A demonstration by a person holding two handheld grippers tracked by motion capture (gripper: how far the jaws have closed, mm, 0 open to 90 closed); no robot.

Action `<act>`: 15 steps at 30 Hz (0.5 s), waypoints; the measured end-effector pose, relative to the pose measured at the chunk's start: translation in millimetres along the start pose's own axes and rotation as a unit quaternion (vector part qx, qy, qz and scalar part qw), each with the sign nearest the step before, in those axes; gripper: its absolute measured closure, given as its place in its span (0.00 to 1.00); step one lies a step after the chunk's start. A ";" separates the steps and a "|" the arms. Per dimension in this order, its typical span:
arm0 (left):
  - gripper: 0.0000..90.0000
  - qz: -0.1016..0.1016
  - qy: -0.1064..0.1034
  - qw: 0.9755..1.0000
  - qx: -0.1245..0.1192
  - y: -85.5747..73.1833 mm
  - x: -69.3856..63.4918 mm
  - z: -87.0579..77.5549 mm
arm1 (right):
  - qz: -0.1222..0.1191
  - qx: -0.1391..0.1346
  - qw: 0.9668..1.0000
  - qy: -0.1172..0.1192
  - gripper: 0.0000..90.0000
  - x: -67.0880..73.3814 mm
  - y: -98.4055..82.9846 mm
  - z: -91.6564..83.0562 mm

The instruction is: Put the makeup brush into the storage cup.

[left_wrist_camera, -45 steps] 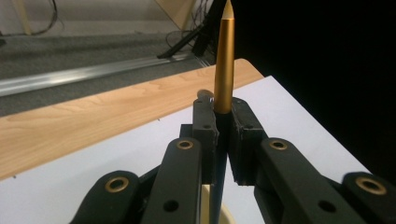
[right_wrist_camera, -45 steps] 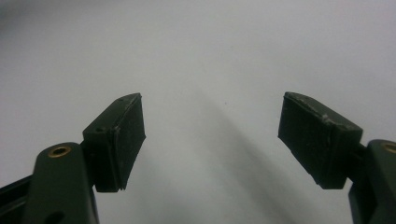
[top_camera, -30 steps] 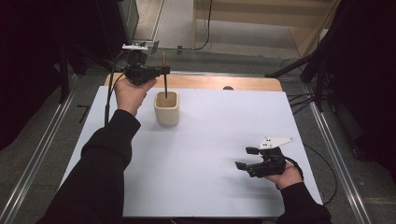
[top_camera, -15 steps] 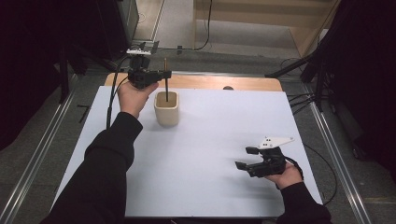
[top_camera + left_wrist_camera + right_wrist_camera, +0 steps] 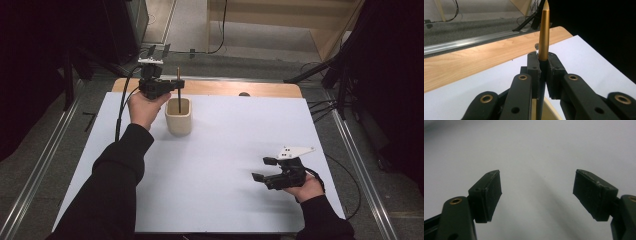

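A white sheet (image 5: 225, 165) covers most of a wooden desk (image 5: 260, 89), whose bare far edge shows as a light-grained strip. Around the desk lie grey floor, metal rails (image 5: 30, 185) on either side and dark stands; cables trail across the floor beyond. No writing or brand mark can be read on anything.

The left gripper (image 5: 176, 86) is held level above the desk's far left part, its fingers (image 5: 534, 72) clamped on a slim pen (image 5: 544, 32) with a gold upper part tapering to a point. The pen stands upright, long axis vertical, point up; its dark lower part reaches down into the open mouth of a cream cup (image 5: 179, 116) standing on the sheet directly below. In the left gripper view the gold shaft rises clear above the pads.

The right gripper (image 5: 264, 170) rests low over the near right part of the sheet, well apart from cup and pen, pointing left. Its fingers (image 5: 489, 195) stand wide apart with bare sheet between them.
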State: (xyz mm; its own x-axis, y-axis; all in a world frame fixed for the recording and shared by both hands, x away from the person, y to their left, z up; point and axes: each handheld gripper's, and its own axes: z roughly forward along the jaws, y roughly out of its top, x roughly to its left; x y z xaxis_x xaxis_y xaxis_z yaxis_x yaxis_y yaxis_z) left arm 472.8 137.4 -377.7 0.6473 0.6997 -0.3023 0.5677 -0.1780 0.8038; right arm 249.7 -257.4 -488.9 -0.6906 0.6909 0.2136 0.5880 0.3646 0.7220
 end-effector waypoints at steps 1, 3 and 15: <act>0.92 -0.001 0.001 1.000 0.002 -1.3 0.3 0.5 | 0.000 0.000 1.000 0.000 0.27 0.0 0.0 0.0; 0.92 -0.002 0.001 1.000 0.002 -3.9 0.7 1.8 | -0.002 0.000 1.000 0.001 0.27 0.0 0.0 0.2; 0.92 -0.010 0.002 1.000 0.013 -13.1 4.2 6.8 | -0.003 0.000 1.000 0.001 0.27 0.2 0.1 0.2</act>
State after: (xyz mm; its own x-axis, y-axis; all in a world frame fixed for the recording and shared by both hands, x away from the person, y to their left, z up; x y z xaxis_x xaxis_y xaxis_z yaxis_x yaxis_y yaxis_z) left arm 471.6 138.0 -392.9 0.6346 0.7054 -0.3158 0.5928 -0.1820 0.7845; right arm 249.7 -257.1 -488.9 -0.6946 0.6877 0.2110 0.5846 0.3688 0.7227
